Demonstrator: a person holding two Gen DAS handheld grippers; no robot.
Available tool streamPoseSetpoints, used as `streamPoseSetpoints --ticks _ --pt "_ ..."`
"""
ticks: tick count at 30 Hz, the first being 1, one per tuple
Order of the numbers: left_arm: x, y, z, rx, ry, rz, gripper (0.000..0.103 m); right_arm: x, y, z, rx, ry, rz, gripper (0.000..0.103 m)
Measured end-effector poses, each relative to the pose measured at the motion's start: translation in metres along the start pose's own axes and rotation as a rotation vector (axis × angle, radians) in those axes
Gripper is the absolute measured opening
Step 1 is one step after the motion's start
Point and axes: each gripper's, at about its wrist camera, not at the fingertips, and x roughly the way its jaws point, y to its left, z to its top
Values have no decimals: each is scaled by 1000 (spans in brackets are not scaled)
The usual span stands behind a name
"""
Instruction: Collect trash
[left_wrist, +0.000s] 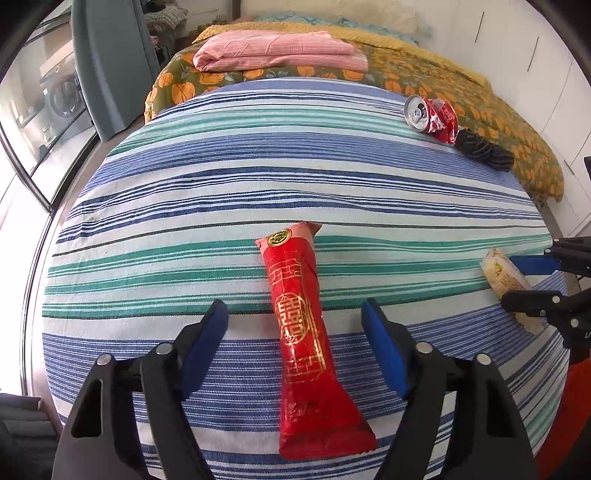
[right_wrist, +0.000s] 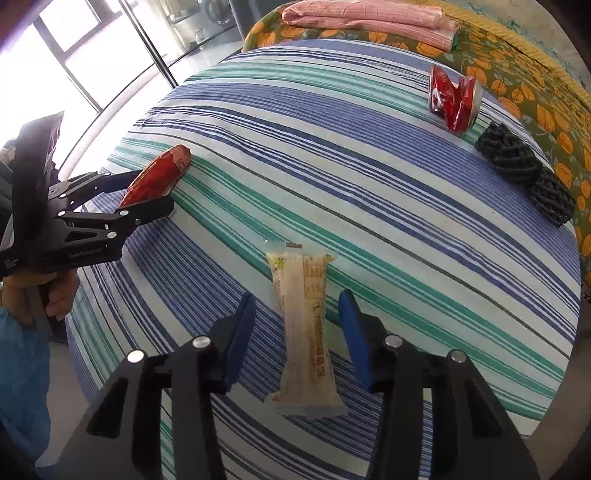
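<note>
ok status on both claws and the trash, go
Left claw open astride red wrapper. Right claw open astride pale wrapper. Crushed red can beyond, untouched. Nothing in the way.

bed (left_wrist: 258, 184) covered by striped sheet | red wrapper (left_wrist: 306, 332) laid at near edge | pale wrapper (right_wrist: 304, 325) beside red wrapper | crushed can (left_wrist: 432, 116) and black mesh (left_wrist: 484, 149) far beyond red wrapper | pink folded cloth (left_wrist: 277, 51) farthest

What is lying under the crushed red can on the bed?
The crushed red can lies directly on the striped sheet, beside a black mesh bundle. Only the sheet shows around the can; the spot beneath it is covered.
</note>
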Motion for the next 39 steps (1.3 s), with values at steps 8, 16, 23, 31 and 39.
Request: streamPoseSetpoints --ticks 8,16,23,31,39 --pt "-11 -9 -4 3 -44 24 15 -18 -11 -12 67 -58 25 16" --pt "-41 -49 -34 -50 -101 -103 11 -65 -39 -64 157 -154 111 16" --pt "-66 -143 -46 31 -132 -235 11 -118 -92 -129 267 -250 125 16" --pt "-82 -283 -56 169 -120 -432 11 -159 -179 -226 384 -295 -43 16" --pt "-43 -430 -79 292 5 -549 11 -142 -266 -312 561 -280 -155 16"
